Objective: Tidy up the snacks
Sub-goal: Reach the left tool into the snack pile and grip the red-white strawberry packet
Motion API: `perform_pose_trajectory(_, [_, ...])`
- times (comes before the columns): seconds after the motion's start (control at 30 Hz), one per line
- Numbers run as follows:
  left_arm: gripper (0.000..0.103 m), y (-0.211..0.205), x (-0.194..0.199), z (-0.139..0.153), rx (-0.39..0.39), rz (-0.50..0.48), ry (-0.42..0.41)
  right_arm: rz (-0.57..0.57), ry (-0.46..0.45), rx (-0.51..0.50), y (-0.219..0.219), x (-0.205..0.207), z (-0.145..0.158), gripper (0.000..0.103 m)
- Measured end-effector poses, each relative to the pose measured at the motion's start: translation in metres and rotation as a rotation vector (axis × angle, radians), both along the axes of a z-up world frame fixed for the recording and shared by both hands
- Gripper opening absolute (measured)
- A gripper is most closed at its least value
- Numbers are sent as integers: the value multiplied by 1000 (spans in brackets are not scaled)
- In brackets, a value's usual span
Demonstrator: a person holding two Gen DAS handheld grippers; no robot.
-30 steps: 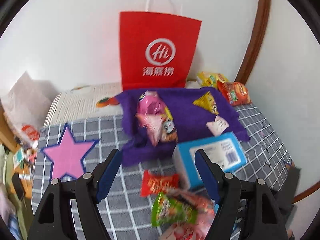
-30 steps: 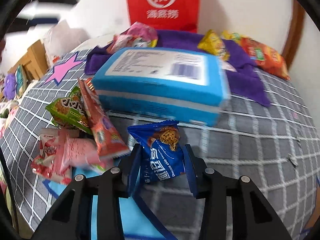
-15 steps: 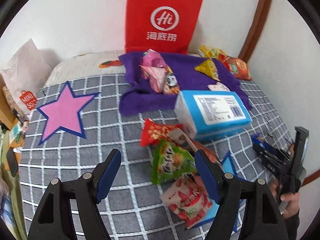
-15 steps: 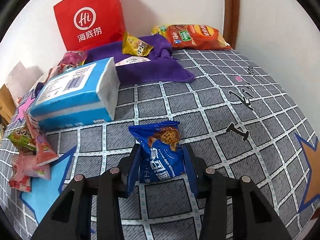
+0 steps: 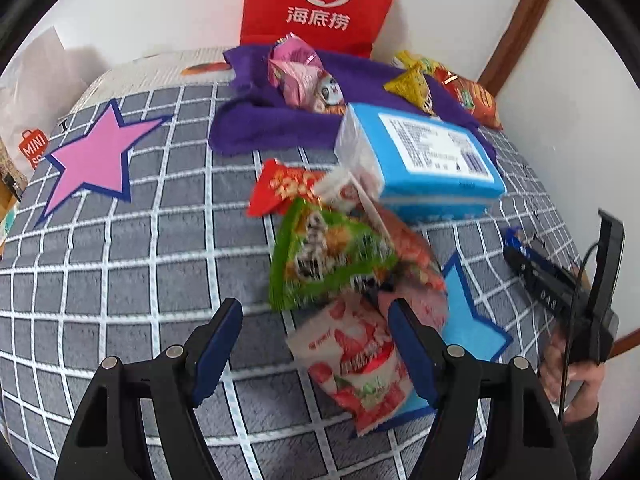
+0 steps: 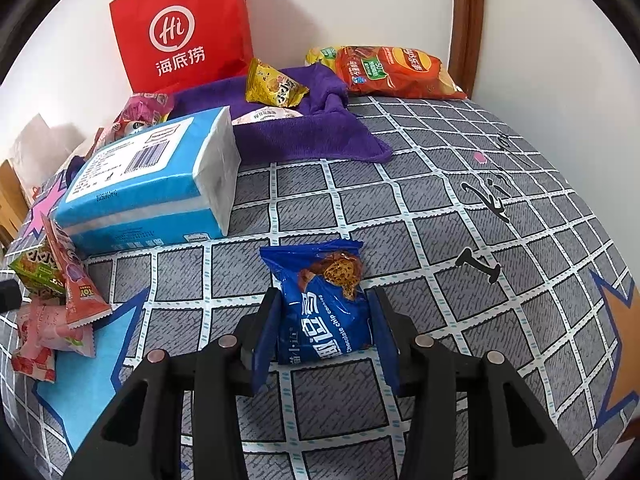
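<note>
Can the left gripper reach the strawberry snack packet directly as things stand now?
Probably yes. The left gripper is open, and the strawberry snack packet lies just ahead between its fingers, with nothing lying over its near part. The green packet lies just behind it.

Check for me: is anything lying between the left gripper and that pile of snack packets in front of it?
Nothing visible does. The left gripper is open, and the strawberry packet already lies partly between its fingers, with the green packet just beyond. Only bare checked bedspread lies around them.
</note>
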State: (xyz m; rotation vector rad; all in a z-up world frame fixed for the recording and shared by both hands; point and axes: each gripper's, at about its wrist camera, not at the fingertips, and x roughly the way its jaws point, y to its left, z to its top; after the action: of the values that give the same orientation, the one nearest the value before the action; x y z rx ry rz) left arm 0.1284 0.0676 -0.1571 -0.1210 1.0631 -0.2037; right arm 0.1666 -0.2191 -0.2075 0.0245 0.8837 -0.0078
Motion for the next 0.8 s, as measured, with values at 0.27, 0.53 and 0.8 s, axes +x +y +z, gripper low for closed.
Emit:
perform_pose_trajectory(0.27, [74,-23,-11,-17,2,-51,42,0,-1,6,-1,0,0,45])
perform_pose_trajectory(0.53, [82,-48,-11,-26,147,-58,-10,1,-2,14,-1,0,0,46])
perform_pose_trajectory(0.8, [72,-37,-21,-24,204,-70,-51,2,-4,28,-3,0,0,46])
